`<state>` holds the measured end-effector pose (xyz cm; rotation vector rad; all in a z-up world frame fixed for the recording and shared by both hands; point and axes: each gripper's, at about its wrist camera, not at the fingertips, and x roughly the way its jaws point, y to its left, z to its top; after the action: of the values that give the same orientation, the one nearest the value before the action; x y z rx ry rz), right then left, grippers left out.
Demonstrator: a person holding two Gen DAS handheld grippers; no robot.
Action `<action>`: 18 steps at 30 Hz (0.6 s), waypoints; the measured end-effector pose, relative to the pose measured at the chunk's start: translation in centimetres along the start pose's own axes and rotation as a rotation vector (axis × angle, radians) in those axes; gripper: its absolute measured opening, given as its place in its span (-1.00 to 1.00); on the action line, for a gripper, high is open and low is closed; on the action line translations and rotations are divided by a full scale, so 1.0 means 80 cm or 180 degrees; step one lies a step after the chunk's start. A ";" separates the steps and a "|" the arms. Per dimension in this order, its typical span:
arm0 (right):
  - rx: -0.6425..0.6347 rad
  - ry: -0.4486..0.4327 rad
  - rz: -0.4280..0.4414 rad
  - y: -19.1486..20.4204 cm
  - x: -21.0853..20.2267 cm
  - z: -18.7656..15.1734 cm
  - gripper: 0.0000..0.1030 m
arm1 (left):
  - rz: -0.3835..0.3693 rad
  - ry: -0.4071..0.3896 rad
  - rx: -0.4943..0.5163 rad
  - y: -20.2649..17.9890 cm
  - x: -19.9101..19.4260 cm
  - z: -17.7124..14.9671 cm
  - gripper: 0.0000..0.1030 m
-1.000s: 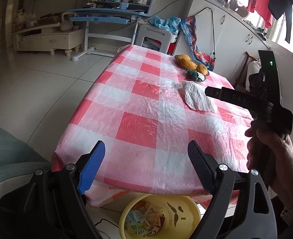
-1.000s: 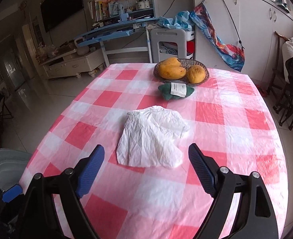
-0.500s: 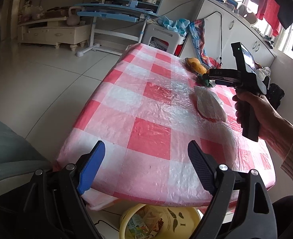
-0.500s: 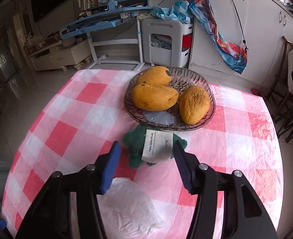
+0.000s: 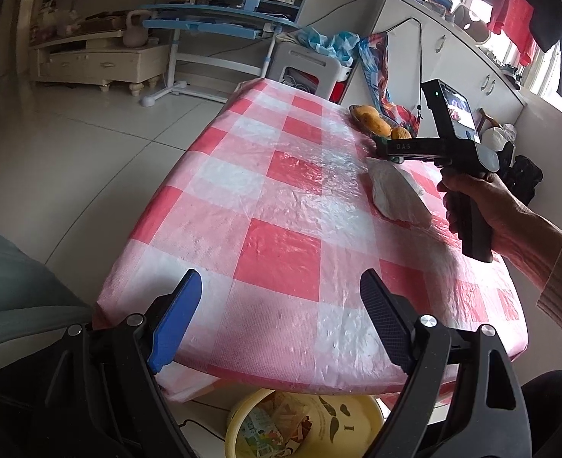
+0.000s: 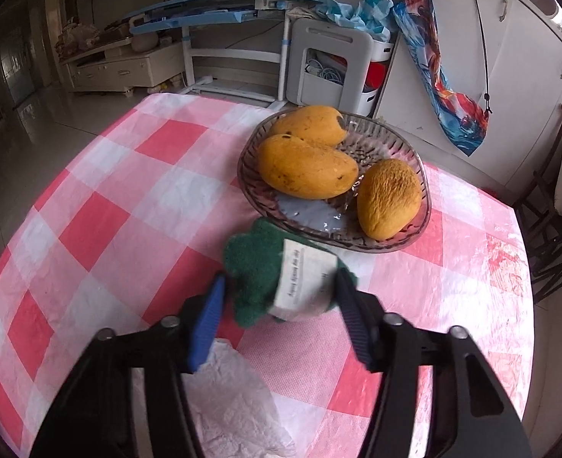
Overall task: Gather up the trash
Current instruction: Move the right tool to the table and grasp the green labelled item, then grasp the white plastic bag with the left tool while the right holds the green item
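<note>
A crumpled green wad with a white paper label [image 6: 281, 274] lies on the red-and-white checked tablecloth [image 6: 128, 236], just in front of the glass fruit bowl. My right gripper [image 6: 281, 305] straddles it, jaws narrowed around it; I cannot tell if the pads touch it. A crumpled white tissue [image 6: 235, 400] lies under that gripper and shows in the left wrist view [image 5: 391, 194]. My left gripper [image 5: 277, 324] is open and empty over the table's near edge, above a yellow trash bin [image 5: 303, 423] on the floor. The right gripper [image 5: 391, 149] shows there side-on.
A glass bowl [image 6: 418, 225] holds three mangoes [image 6: 303, 168]. Behind the table stand a white stool [image 6: 330, 65], a blue desk [image 6: 223, 4] and white cabinets [image 6: 528, 76]. A dark chair [image 6: 555, 229] stands at the right.
My right gripper moved forward past the white tissue to the green wad and its jaws narrowed around it. My left gripper stayed open over the near edge.
</note>
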<state>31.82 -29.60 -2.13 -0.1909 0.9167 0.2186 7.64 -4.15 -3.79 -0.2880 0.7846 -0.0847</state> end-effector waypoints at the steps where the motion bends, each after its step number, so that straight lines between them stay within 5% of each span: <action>1: 0.0017 0.0010 0.0043 -0.001 -0.003 -0.002 -0.14 | -0.0002 -0.0004 0.0013 -0.001 0.000 -0.001 0.59; 10: -0.0287 0.0074 0.0317 0.039 -0.046 -0.054 -0.26 | -0.0015 -0.0024 -0.0009 0.002 -0.004 -0.004 0.59; 18: 0.0018 0.0052 0.0875 0.058 -0.109 -0.107 -0.26 | -0.0198 0.0071 0.0199 -0.021 -0.007 -0.013 0.59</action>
<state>18.93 -28.26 -0.60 -0.0607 0.9585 0.4693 6.55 -5.86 -3.64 -0.2526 0.7939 -0.1708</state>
